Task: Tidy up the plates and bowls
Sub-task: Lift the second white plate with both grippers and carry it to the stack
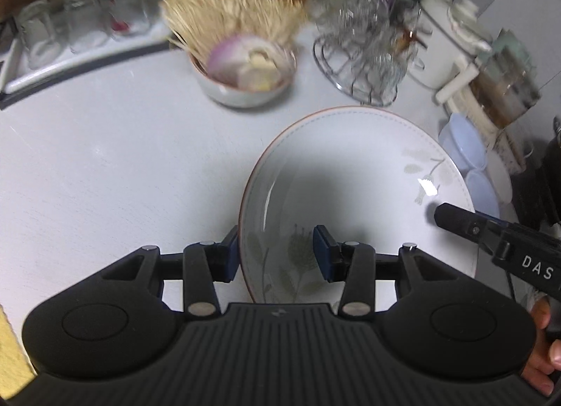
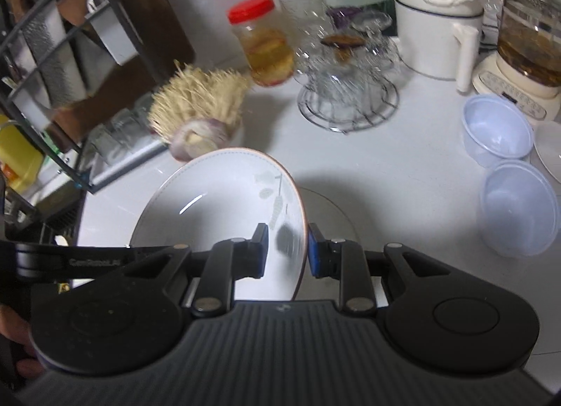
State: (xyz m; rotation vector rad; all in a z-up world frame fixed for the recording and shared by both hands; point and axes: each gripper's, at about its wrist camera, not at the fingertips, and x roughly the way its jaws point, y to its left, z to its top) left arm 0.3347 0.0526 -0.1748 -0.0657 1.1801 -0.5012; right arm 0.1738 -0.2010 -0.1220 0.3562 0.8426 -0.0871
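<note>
A white plate with a leaf pattern and brown rim (image 1: 350,174) is held between both grippers above the white counter. My left gripper (image 1: 277,253) straddles its near-left rim, one pad outside and one inside, with a gap at the inner pad. My right gripper (image 2: 287,248) is shut on the plate's right rim (image 2: 224,195); it also shows at the right of the left wrist view (image 1: 498,234). Two clear plastic bowls (image 2: 498,129) (image 2: 519,206) sit at the right, next to a white plate's edge (image 2: 550,150).
A bowl of onion and toothpicks (image 1: 242,66) stands behind the plate. A wire glass rack (image 2: 347,90), a red-lidded jar (image 2: 263,41), a white pot (image 2: 434,20), a glass kettle (image 2: 526,45) and a dish rack (image 2: 45,66) line the back and left.
</note>
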